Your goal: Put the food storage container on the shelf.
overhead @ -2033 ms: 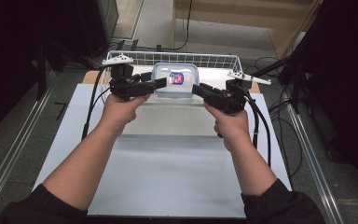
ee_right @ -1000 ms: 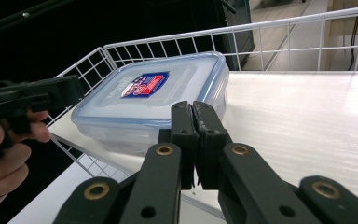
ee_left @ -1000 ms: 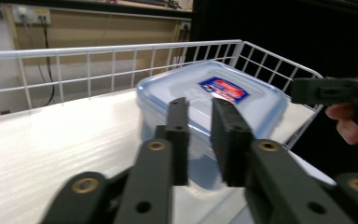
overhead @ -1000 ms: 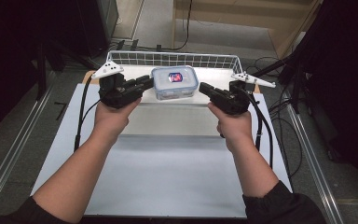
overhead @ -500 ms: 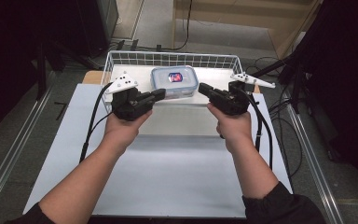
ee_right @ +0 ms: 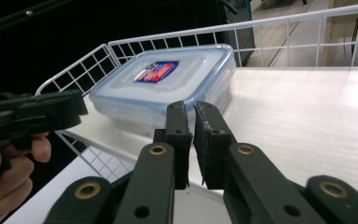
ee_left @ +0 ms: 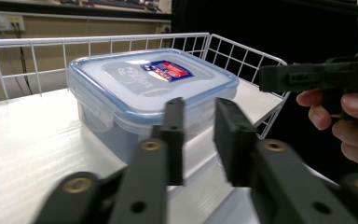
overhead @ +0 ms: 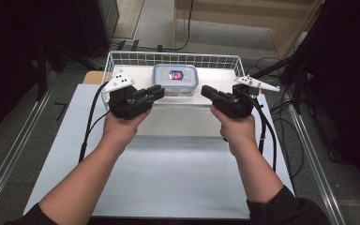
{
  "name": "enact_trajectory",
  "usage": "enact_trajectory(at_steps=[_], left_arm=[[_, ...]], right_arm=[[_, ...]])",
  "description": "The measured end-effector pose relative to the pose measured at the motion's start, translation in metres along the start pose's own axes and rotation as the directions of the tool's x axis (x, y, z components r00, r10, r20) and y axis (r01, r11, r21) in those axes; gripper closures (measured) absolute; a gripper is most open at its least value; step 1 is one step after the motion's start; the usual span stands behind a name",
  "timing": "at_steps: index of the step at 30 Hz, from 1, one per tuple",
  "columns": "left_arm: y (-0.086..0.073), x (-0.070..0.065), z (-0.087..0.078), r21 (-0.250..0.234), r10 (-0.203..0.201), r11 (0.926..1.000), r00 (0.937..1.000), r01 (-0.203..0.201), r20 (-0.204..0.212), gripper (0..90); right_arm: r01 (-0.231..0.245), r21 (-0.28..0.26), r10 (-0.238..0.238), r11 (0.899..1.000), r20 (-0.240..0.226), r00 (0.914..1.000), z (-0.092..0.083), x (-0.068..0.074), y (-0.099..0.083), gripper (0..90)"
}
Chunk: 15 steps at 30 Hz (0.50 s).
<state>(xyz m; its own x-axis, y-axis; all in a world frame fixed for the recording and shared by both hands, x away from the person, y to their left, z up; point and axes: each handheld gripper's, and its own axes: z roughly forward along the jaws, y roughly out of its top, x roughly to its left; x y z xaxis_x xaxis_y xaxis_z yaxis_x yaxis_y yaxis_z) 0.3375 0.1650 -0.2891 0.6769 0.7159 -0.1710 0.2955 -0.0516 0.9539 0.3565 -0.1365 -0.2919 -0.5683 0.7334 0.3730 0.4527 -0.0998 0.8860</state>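
A clear plastic food container (overhead: 175, 79) with a blue-rimmed snap lid and a red-and-blue label sits inside a white wire basket (overhead: 122, 58), at the middle of the basket's floor and apart from its walls. The basket stands at the far end of the desk (overhead: 168, 187).

The left gripper (overhead: 157, 92) hovers just in front of the container's left near corner. Its jaws have just been opening and now stand at a narrow gap with nothing between them. The right gripper (overhead: 206, 91) hovers at the right near corner, its jaws nearly together with only a slit showing, also empty. In the left gripper view the container (ee_left: 149, 93) rises just beyond the jaw tips, with the other gripper (ee_left: 321, 77) off to the right.

The risk from here, as I judge it, is the width. Neither pair of jaws is open enough to take the container's wall or lid rim, so pushing forward now would shove the light container back across the slick basket floor instead of gripping it. A pinch on one corner alone could tilt it or spring a lid latch. The basket's low front wire is also close under both grippers and could catch a jaw.
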Motion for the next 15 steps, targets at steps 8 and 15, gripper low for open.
enact_trajectory(at_steps=[8,15], left_arm=[[-0.042,-0.007,-0.032,0.024,0.036,0.9991,0.9986,-0.035,-0.039,42.2],[-0.094,-0.004,-0.063,0.079,0.041,0.9964,0.9932,-0.032,-0.109,29.3]], right_arm=[[0.085,0.030,-0.085,0.996,-0.008,0.9964,-0.023,0.007,-0.039,54.8],[0.114,0.027,-0.116,0.993,0.054,0.9918,-0.050,0.002,-0.093,32.5]])
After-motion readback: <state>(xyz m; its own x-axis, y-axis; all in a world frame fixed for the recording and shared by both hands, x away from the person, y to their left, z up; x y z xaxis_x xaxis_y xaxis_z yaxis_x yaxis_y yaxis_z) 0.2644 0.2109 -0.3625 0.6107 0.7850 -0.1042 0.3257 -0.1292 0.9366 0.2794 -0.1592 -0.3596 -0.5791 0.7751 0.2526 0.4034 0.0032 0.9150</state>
